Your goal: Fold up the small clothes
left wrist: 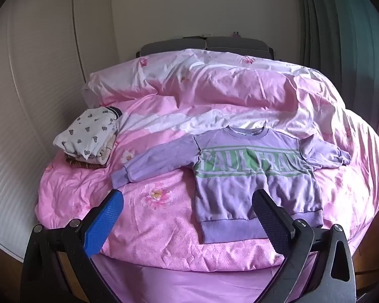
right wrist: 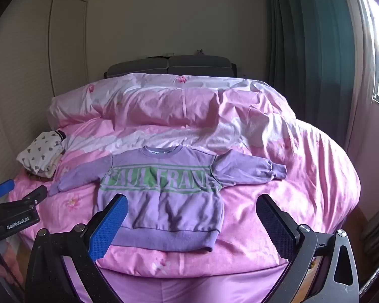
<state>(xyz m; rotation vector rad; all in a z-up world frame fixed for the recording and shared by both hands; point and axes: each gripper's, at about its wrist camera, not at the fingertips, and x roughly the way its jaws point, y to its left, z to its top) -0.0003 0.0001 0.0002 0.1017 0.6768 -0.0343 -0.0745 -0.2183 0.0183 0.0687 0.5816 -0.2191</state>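
Note:
A small purple sweatshirt (left wrist: 250, 176) with green lettering lies flat, front up, sleeves spread, near the foot of a pink bed; it also shows in the right wrist view (right wrist: 164, 197). My left gripper (left wrist: 187, 202) is open and empty, hovering above the bed's near edge by the sweatshirt's lower left hem. My right gripper (right wrist: 190, 207) is open and empty, above the sweatshirt's lower right hem. The left gripper (right wrist: 20, 189) also shows at the left edge of the right wrist view.
A stack of folded small clothes (left wrist: 88, 139) with a white patterned piece on top sits at the bed's left side, also in the right wrist view (right wrist: 41, 154). A rumpled pink duvet (left wrist: 214, 88) covers the far half. A wardrobe stands left, curtains (right wrist: 310, 58) right.

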